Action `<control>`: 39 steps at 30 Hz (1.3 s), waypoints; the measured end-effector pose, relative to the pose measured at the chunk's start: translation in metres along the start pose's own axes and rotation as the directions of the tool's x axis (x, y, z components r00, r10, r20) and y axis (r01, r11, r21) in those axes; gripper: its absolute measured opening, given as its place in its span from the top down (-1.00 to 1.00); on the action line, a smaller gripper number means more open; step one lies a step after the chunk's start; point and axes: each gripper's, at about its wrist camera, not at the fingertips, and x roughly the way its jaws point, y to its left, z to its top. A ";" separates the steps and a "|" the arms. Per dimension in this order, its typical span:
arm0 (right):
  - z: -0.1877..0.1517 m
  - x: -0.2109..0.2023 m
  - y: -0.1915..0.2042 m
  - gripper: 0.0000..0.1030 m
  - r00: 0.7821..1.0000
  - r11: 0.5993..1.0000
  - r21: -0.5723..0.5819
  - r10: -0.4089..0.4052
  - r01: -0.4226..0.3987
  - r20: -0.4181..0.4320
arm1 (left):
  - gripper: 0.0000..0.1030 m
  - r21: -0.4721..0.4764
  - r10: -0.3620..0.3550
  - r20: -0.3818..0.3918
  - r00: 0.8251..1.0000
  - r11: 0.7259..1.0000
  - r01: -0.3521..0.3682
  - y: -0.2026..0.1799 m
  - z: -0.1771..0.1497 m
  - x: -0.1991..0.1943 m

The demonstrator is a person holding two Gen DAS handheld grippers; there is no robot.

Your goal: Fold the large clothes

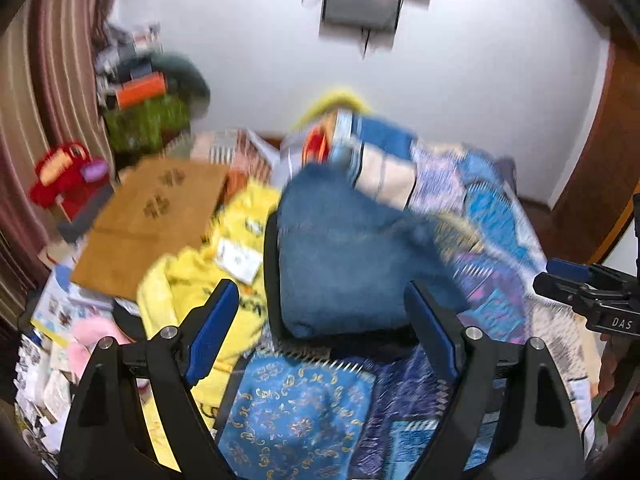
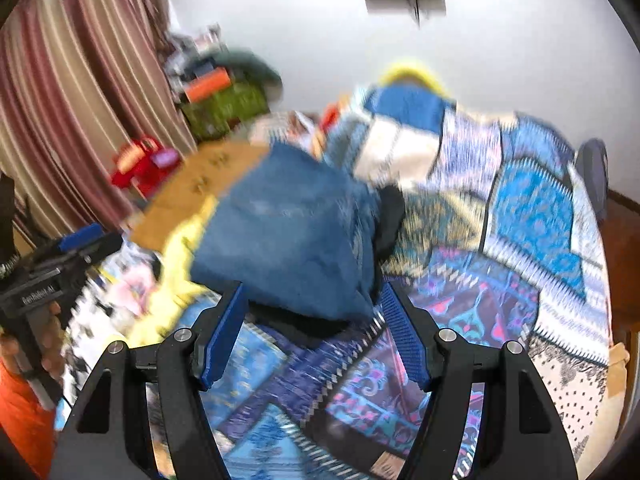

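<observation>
Denim in a compact blue bundle — the jeans [image 1: 352, 248] — sits on the patterned bedspread [image 1: 304, 412], with something black [image 2: 390, 216] showing under and beside it. Its squared, doubled-over outline suggests this garment is already folded or close to it, though blur hides the seams and edges.

Both tools are spread wide and grasp nothing. The left tool [image 1: 322, 330] hovers just short of the bundle's near edge, its 2 blue pads either side of it but apart from the cloth. The right tool [image 2: 312, 328] hangs likewise at the near corner, jaws parted, not touching.

What seems left: a yellow garment [image 1: 188, 280] lies rumpled and unfolded to the left of the jeans, beside a brown cardboard sheet [image 1: 152, 220]. More fabric — a blue-and-cream checked piece [image 2: 400, 136] — is heaped toward the wall behind. So I judge 1 item about finished and at least 1 large piece waiting.
</observation>
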 end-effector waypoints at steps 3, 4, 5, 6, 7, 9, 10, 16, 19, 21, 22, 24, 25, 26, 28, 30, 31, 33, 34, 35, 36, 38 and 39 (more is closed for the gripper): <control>0.003 -0.050 0.017 -0.28 0.993 1.000 -0.019 0.020 -0.018 0.113 | -0.65 0.017 -0.005 0.106 0.994 1.000 0.003 -0.016 0.005 -0.054; 0.003 -0.066 0.022 -0.28 0.988 0.999 -0.029 0.028 -0.024 0.151 | -0.65 0.023 -0.016 0.136 0.991 1.000 0.013 -0.021 0.006 -0.069; 0.002 -0.079 0.027 -0.28 0.982 0.999 -0.039 0.032 -0.026 0.187 | -0.65 0.028 -0.026 0.179 0.984 0.999 0.021 -0.027 0.005 -0.089; 0.000 -0.096 0.034 -0.28 0.972 0.998 -0.052 0.033 -0.022 0.233 | -0.65 0.030 -0.030 0.213 0.977 0.999 0.025 -0.031 0.004 -0.105; -0.003 -0.114 0.040 -0.28 0.958 0.998 -0.067 0.033 -0.014 0.284 | -0.65 0.036 -0.035 0.257 0.966 0.999 0.027 -0.038 0.002 -0.126; -0.010 -0.144 0.053 -0.28 0.928 0.996 -0.094 0.031 0.004 0.371 | -0.65 0.038 -0.033 0.322 0.946 0.999 0.022 -0.046 -0.004 -0.152; -0.015 -0.158 0.059 -0.28 0.910 0.994 -0.105 0.031 0.014 0.414 | -0.65 0.039 -0.031 0.356 0.934 0.999 0.019 -0.051 -0.008 -0.166; -0.043 -0.209 0.087 -0.28 0.821 0.990 -0.134 0.040 0.045 0.570 | -0.65 0.061 0.012 0.530 0.848 0.997 -0.052 -0.078 -0.038 -0.229; -0.052 -0.211 0.096 -0.28 0.802 0.987 -0.139 0.022 0.077 0.597 | -0.65 0.055 0.026 0.572 0.820 0.996 -0.071 -0.086 -0.051 -0.244; -0.057 -0.209 0.100 -0.32 0.798 0.985 -0.138 0.003 0.101 0.603 | -0.65 0.046 0.027 0.577 0.817 0.997 -0.066 -0.087 -0.058 -0.248; -0.058 -0.206 0.101 -0.45 0.797 0.984 -0.134 -0.013 0.117 0.604 | -0.66 0.042 0.029 0.575 0.818 0.997 -0.065 -0.087 -0.061 -0.248; -0.060 -0.204 0.103 -0.61 0.794 0.982 -0.125 -0.036 0.141 0.607 | -0.78 0.028 0.040 0.572 0.819 0.997 -0.069 -0.087 -0.066 -0.249; -0.061 -0.202 0.104 -0.63 0.791 0.980 -0.118 -0.054 0.157 0.610 | -0.87 0.021 0.046 0.570 0.820 0.997 -0.070 -0.087 -0.068 -0.248; -0.060 -0.201 0.105 -0.65 0.789 0.979 -0.114 -0.065 0.169 0.611 | -0.91 0.013 0.049 0.568 0.822 0.998 -0.069 -0.086 -0.070 -0.247; -0.059 -0.201 0.106 -0.76 0.793 0.978 -0.107 -0.081 0.181 0.604 | -0.96 -0.001 0.052 0.558 0.828 0.998 -0.063 -0.084 -0.073 -0.245; -0.060 -0.201 0.105 -0.91 0.796 0.977 -0.100 -0.091 0.187 0.598 | -0.96 -0.005 0.057 0.549 0.834 0.998 -0.065 -0.084 -0.076 -0.243; -0.061 -0.201 0.105 -0.93 0.793 0.977 -0.097 -0.096 0.192 0.601 | -0.97 -0.005 0.061 0.548 0.835 0.998 -0.069 -0.085 -0.076 -0.242; -0.064 -0.202 0.104 -0.94 0.791 0.975 -0.097 -0.104 0.202 0.604 | -0.97 -0.002 0.065 0.546 0.836 0.997 -0.076 -0.088 -0.078 -0.241; -0.063 -0.202 0.105 -0.94 0.792 0.974 -0.099 -0.106 0.205 0.602 | -0.97 -0.002 0.066 0.544 0.836 0.997 -0.077 -0.087 -0.078 -0.240; -0.062 -0.202 0.105 -0.94 0.793 0.973 -0.100 -0.106 0.206 0.599 | -0.97 -0.002 0.066 0.542 0.838 0.997 -0.077 -0.087 -0.078 -0.238; -0.066 -0.202 0.105 -0.94 0.795 0.973 -0.101 -0.106 0.206 0.598 | -0.97 -0.004 0.067 0.540 0.839 0.997 -0.077 -0.087 -0.078 -0.237; -0.068 -0.202 0.104 -0.94 0.799 0.974 -0.100 -0.105 0.203 0.592 | -0.98 -0.007 0.068 0.538 0.840 0.997 -0.077 -0.087 -0.078 -0.235; -0.068 -0.202 0.103 -0.94 0.800 0.974 -0.099 -0.106 0.203 0.591 | -0.98 -0.007 0.070 0.538 0.840 0.997 -0.078 -0.087 -0.078 -0.234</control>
